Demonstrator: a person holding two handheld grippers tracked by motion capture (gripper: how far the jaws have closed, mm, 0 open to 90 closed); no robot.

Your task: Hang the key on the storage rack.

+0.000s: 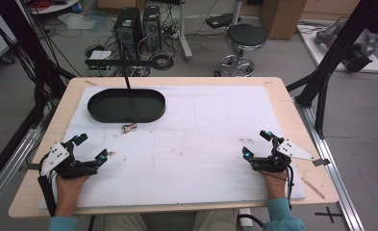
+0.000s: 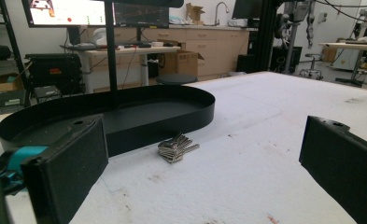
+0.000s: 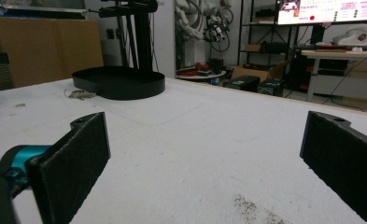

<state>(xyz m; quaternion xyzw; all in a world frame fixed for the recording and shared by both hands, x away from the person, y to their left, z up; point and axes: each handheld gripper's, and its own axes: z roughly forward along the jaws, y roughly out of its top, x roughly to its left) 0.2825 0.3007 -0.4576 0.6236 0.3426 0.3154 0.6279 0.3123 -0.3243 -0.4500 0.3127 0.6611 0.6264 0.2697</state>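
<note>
Black oval tray point(image 1: 126, 105), keys point(image 1: 128, 128) beside – both claws (L point(image 1: 90, 147), R point(image 1: 257, 143)) agape

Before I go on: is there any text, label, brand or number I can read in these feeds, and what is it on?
None can be read.
Monitor behind the black tray, left gripper view: lines on the screen, too blurred to read.
Wall screen, right gripper view: rows of text, too small and blurred.
Dark box under the desk: a small red mark, unreadable.
Metal pieces by the tray: no visible marking.
</note>
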